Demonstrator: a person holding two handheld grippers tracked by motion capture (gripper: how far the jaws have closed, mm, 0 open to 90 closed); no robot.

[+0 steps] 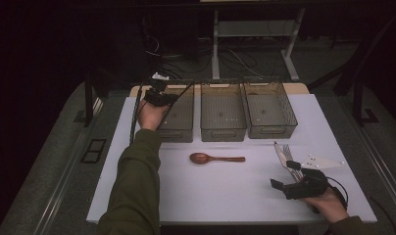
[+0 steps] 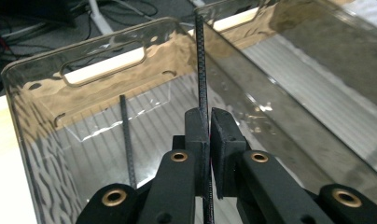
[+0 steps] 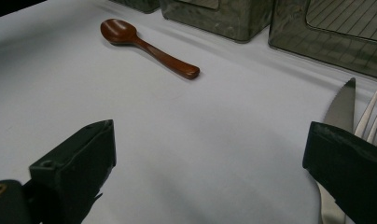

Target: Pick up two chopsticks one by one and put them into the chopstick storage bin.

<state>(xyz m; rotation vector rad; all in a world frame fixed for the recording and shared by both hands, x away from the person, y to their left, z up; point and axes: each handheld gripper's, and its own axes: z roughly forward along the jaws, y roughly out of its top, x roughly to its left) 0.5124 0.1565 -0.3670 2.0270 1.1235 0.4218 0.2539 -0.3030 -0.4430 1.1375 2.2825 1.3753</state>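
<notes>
My left gripper (image 1: 157, 95) hangs over the left clear bin (image 1: 179, 134), and its jaws (image 2: 209, 116) are shut on a thin black rod (image 2: 200, 60) that stands up between them. A second thin black rod (image 2: 126, 140) lies inside that bin (image 2: 107, 88). My right gripper (image 1: 285, 175) rests at the table's front right with its jaws wide open (image 3: 212, 140) and nothing between them. A knife (image 3: 340, 107) and a fork (image 3: 371, 121) lie just beside its right jaw, and I see them as knife (image 1: 280, 152) and fork (image 1: 287, 149) from above. A brown wooden spoon (image 1: 215, 158) (image 3: 144, 44) lies mid-table.
Two more clear bins, the middle one (image 1: 223, 132) and the right one (image 1: 272, 129), stand in a row at the back of the white table (image 1: 210, 196). Cables and desk legs (image 1: 215, 54) lie on the floor beyond.
</notes>
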